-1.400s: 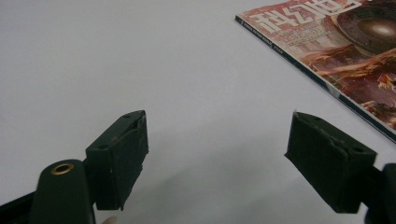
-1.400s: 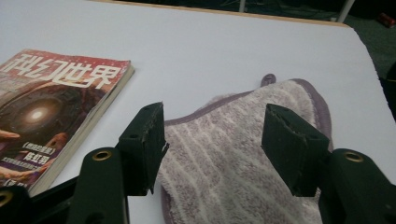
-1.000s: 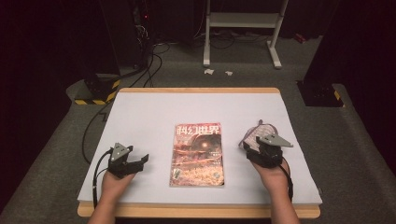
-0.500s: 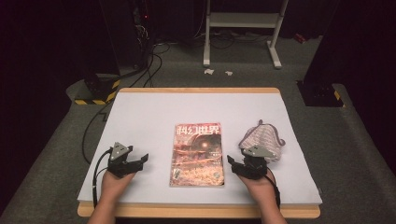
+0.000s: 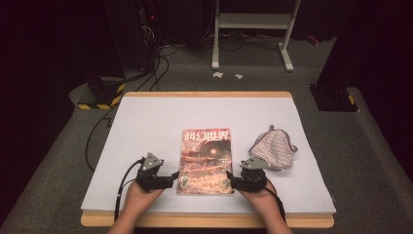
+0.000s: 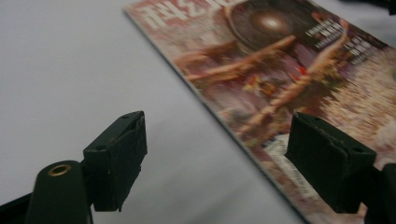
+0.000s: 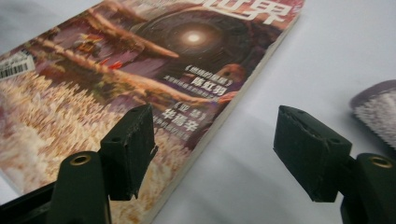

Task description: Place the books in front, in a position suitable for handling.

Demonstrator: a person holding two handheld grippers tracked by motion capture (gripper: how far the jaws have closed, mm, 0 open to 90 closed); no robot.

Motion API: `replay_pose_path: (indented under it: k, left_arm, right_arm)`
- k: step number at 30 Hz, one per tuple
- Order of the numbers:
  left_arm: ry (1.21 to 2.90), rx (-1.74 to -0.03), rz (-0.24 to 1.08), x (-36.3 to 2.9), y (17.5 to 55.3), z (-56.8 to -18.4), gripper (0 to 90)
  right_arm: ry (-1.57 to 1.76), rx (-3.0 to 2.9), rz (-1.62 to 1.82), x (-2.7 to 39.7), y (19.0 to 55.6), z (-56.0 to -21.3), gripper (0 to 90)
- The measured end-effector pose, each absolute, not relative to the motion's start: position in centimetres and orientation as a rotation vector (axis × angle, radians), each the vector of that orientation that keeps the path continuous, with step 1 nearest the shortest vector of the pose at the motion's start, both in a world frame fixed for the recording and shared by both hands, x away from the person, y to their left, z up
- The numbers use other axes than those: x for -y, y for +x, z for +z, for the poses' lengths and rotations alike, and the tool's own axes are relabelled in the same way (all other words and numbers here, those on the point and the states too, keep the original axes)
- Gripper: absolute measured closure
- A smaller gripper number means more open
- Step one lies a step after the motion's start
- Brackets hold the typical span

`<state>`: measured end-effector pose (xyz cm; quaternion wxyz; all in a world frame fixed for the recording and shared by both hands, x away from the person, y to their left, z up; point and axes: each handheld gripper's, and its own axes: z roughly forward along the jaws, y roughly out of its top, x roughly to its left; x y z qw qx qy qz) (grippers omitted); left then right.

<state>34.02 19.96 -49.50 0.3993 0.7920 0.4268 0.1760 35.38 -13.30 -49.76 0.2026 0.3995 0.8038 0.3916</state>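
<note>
Now both handheld grippers are closing in on a science-fiction magazine (image 5: 205,162) lying flat near the front edge of the white tabletop (image 5: 146,122). The left gripper (image 5: 171,175), jaws spread and empty, is straddling its left edge. The right gripper (image 5: 230,179), jaws just widening with nothing between them, is straddling its right edge. Next, likely, each must slide a jaw under the cover or pinch an edge. A striped cloth (image 5: 273,150) is resting beside the right gripper.
</note>
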Motion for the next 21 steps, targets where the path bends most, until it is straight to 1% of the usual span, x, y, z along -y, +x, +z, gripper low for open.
replay_pose_path:
  k: [4,10,21]
  left_arm:
    - [2.051,-1.06,0.389,-17.9,34.0,-50.1,20.3]
    - [2.07,-1.076,0.322,-16.7,34.3,-50.7,19.2]
    - [2.07,-1.094,0.349,-15.7,34.5,-51.0,12.8]
  right_arm:
    - [1.108,-2.275,1.082,12.7,35.3,-50.1,30.0]
    - [1.12,-2.305,1.079,12.2,35.3,-50.6,30.0]
    - [1.175,-2.329,1.089,12.0,35.4,-50.7,30.9]
